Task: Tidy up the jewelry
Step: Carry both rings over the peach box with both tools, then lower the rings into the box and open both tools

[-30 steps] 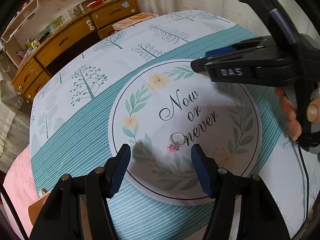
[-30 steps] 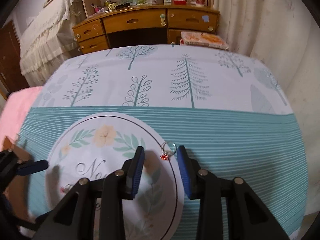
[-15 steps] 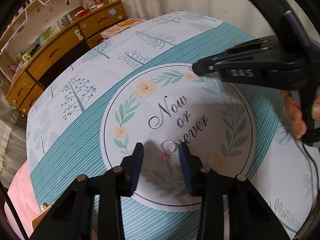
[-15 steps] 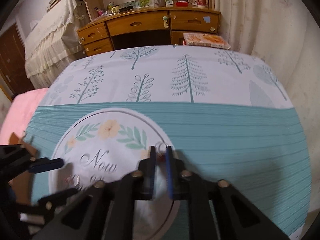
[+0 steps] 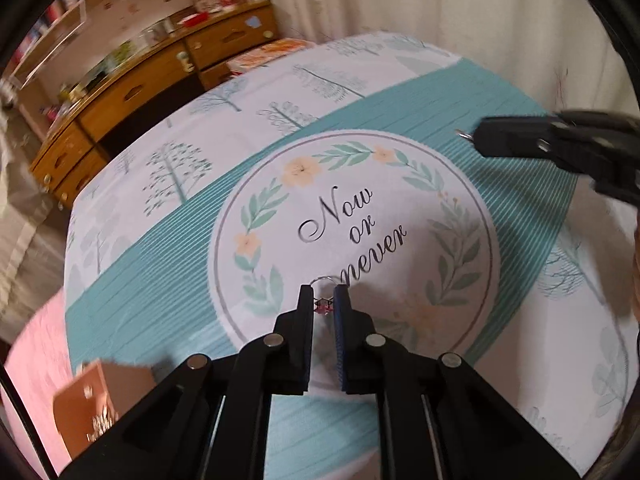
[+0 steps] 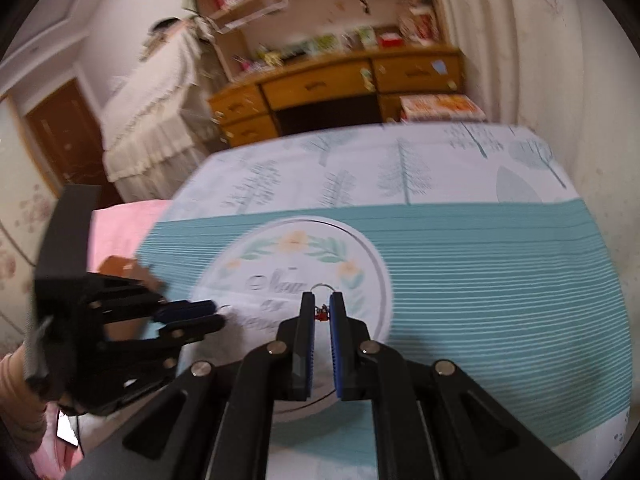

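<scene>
My left gripper (image 5: 324, 300) is shut on a silver ring with a pink stone (image 5: 323, 305), low over the white printed circle (image 5: 400, 184) of the bedspread. My right gripper (image 6: 321, 307) is shut on a silver ring with a red stone (image 6: 321, 313) and holds it lifted above the bedspread. The right gripper also shows in the left wrist view (image 5: 480, 140), with the ring's band poking out of its tip. The left gripper shows in the right wrist view (image 6: 208, 314) at the left.
A brown jewelry box (image 5: 86, 408) sits at the near left on the bed; it also shows in the right wrist view (image 6: 128, 270). A wooden dresser (image 6: 332, 92) stands beyond the bed's far edge. A wall and curtain run along the right.
My left gripper has closed from open onto the pink-stone ring. My right gripper, shut on the red-stone ring, has lifted it off the bedspread and tilted upward.
</scene>
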A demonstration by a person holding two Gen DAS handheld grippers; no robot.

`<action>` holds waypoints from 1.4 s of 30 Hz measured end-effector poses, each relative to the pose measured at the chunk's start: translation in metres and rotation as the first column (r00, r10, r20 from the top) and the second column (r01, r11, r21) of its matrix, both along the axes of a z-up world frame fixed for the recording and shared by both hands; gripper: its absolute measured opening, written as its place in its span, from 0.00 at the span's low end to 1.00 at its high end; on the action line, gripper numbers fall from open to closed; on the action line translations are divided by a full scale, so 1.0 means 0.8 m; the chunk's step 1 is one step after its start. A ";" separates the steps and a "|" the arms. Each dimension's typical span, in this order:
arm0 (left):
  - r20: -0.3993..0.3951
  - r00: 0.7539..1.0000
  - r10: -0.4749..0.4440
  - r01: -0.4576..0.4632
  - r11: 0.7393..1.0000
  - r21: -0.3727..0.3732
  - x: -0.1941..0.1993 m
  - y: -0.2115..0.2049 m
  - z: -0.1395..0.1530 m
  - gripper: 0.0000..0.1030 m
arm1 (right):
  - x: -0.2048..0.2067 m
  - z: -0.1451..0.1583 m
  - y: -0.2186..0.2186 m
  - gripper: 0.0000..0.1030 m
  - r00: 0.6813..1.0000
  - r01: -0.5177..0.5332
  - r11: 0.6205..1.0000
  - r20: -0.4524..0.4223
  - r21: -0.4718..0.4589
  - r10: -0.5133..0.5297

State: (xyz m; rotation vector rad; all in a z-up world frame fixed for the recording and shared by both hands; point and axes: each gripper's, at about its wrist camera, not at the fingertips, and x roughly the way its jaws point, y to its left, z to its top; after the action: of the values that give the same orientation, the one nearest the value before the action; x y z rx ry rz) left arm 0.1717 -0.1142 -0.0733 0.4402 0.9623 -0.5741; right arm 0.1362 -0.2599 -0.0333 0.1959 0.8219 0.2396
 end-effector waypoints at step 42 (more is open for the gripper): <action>-0.145 0.827 0.543 -0.561 0.812 -0.159 -0.066 0.301 0.057 0.33 | 0.004 0.021 0.319 0.08 0.881 -0.441 0.891 -0.138 0.108 0.452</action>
State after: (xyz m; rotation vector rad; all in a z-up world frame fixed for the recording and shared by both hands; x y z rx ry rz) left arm 0.1192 0.1266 -0.0274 -0.0580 1.0533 -0.1496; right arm 0.1396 -0.0047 -0.0162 0.0908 1.0144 0.6992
